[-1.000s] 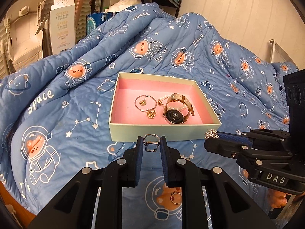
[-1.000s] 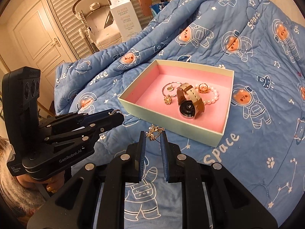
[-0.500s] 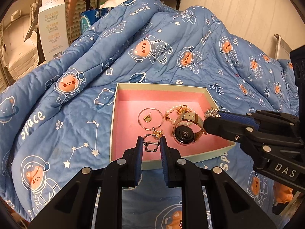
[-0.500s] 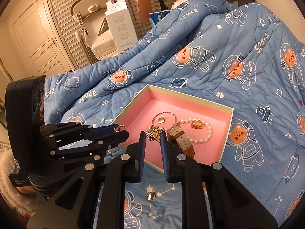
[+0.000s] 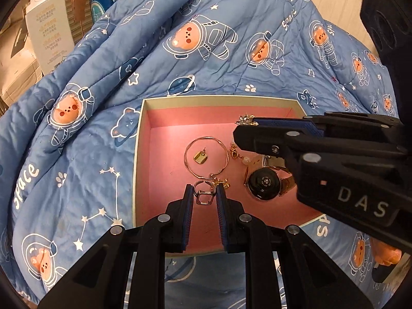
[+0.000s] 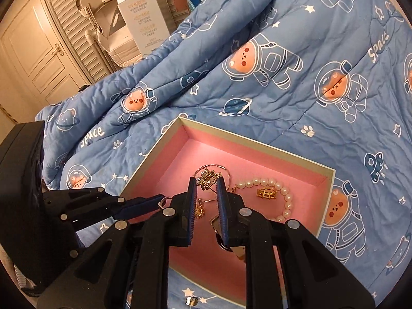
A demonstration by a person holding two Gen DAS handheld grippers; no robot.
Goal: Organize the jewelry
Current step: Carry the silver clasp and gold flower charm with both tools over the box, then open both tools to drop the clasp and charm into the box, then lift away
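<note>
A pale box with a pink lining (image 5: pixel 164 139) (image 6: pixel 177 154) lies on the blue quilt. Inside it are a gold bangle (image 5: pixel 206 158), a square gold charm (image 5: pixel 200 157), a watch (image 5: pixel 264 183), a pearl bracelet (image 6: pixel 282 193) and a gold ring (image 6: pixel 266 194). My left gripper (image 5: pixel 204 193) is shut on a silver ring (image 5: pixel 204 195) and holds it over the box's near part. My right gripper (image 6: pixel 207 181) is shut on a gold flower-shaped piece (image 6: pixel 207 179) over the box; it also shows in the left wrist view (image 5: pixel 247 121).
The blue astronaut-bear quilt (image 5: pixel 206 51) rises in folds behind the box. A white carton (image 6: pixel 141 13) and a louvred door stand beyond the bed. A small silver piece (image 6: pixel 191 301) lies on the quilt in front of the box.
Both grippers have moved forward from in front of the box to above its pink inside, each still holding its piece. The box now looks closer and larger.
</note>
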